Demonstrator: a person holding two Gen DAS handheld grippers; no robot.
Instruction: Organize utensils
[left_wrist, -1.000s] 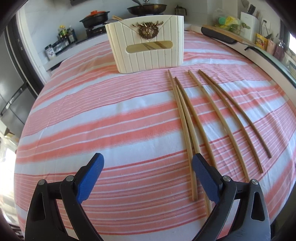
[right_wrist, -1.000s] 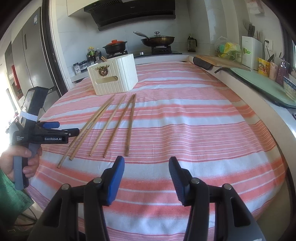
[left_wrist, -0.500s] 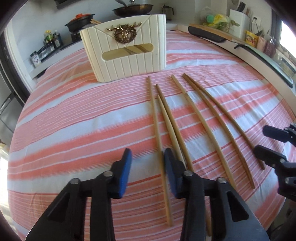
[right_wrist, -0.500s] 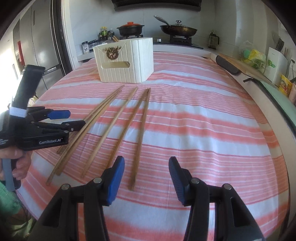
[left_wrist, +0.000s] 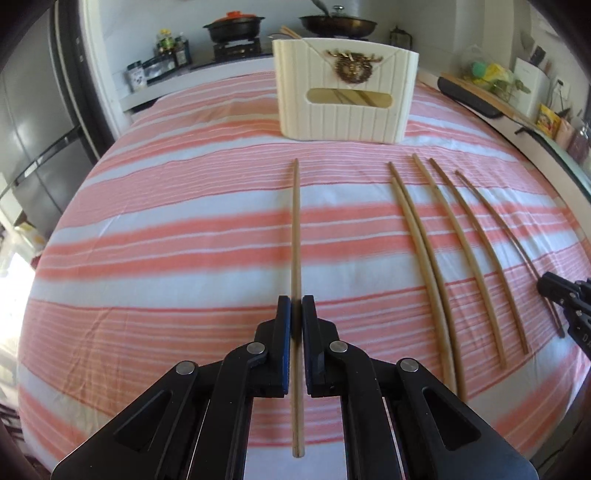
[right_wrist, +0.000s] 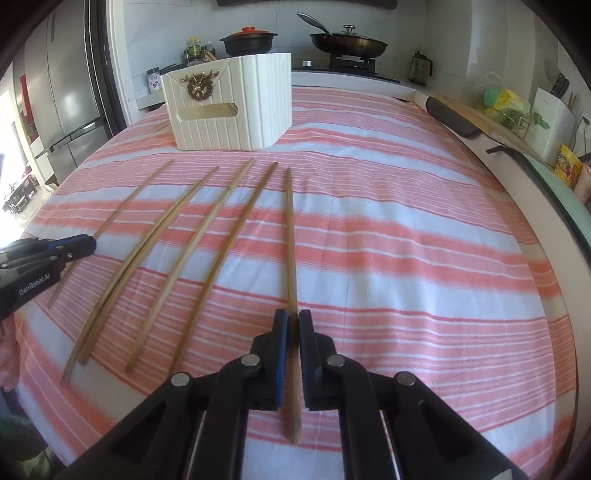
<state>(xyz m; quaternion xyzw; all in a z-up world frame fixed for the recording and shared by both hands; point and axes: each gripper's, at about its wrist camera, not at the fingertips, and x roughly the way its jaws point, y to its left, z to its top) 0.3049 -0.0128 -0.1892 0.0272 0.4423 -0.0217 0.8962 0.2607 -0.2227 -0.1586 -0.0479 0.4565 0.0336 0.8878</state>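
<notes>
My left gripper (left_wrist: 296, 306) is shut on one wooden chopstick (left_wrist: 295, 229) that points toward a cream ribbed utensil box (left_wrist: 345, 92) at the far side of the striped cloth. My right gripper (right_wrist: 293, 321) is shut on another chopstick (right_wrist: 290, 236), the rightmost one. Several more chopsticks (left_wrist: 424, 258) lie side by side between the two held ones; they also show in the right wrist view (right_wrist: 177, 251). The box (right_wrist: 229, 107) holds chopsticks, seen through its handle slot. The left gripper's tip shows in the right wrist view (right_wrist: 79, 245).
The table wears a pink and white striped cloth (left_wrist: 166, 229). Behind it is a counter with a black pot (right_wrist: 249, 38) and a pan (right_wrist: 349, 42). A cutting board and packets (right_wrist: 509, 107) line the right edge. A fridge (right_wrist: 62, 92) stands at the left.
Both grippers have closed, each on a chopstick. The left gripper's chopstick now sits apart to the left of the row. The right gripper moved in onto the rightmost chopstick.
</notes>
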